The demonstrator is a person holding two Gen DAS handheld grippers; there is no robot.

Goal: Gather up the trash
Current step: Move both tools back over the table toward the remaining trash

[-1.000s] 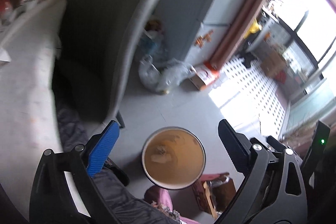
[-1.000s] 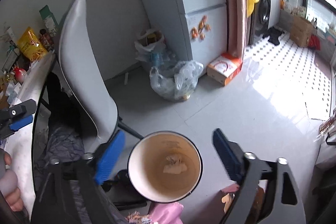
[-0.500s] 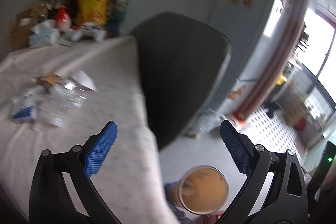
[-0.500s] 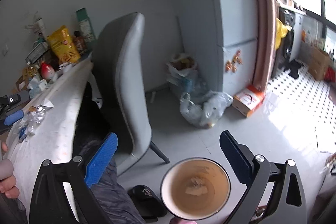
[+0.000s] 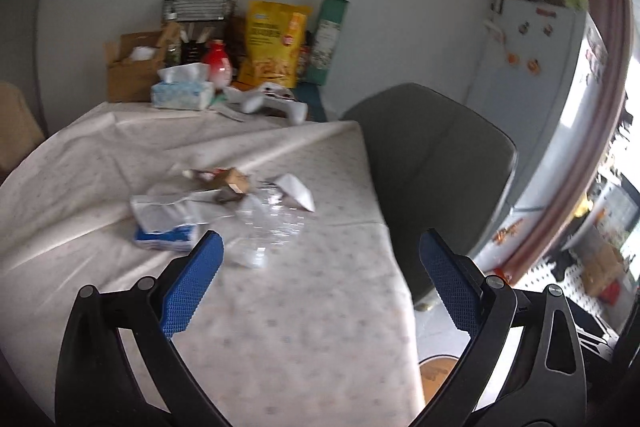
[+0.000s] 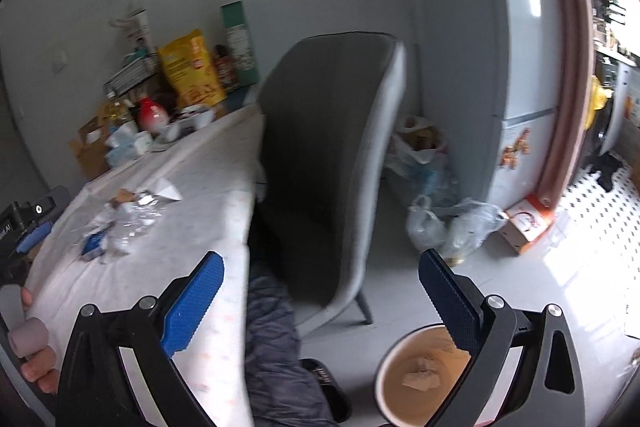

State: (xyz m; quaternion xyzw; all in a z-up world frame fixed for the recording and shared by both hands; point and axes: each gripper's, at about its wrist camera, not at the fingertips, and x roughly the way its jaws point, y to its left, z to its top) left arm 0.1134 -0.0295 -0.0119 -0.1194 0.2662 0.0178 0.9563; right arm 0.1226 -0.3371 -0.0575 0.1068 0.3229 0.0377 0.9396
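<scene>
Left gripper [image 5: 320,267], jaws wide apart and empty, faces the trash pile [image 5: 224,211] at frame centre. Right gripper [image 6: 320,283], equally spread, holds nothing; bin [image 6: 416,383] at lower right.

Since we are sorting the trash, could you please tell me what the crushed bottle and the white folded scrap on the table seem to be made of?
Crushed bottle: probably thin clear plastic, see-through with glinting creases. White folded scrap: likely paper, matte with sharp folds.

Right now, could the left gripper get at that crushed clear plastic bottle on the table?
Probably yes. The left gripper is open and empty, pointed at the crushed plastic bottle, which lies on the tablecloth just ahead with nothing between them. Paper scraps lie close beside it.
</scene>
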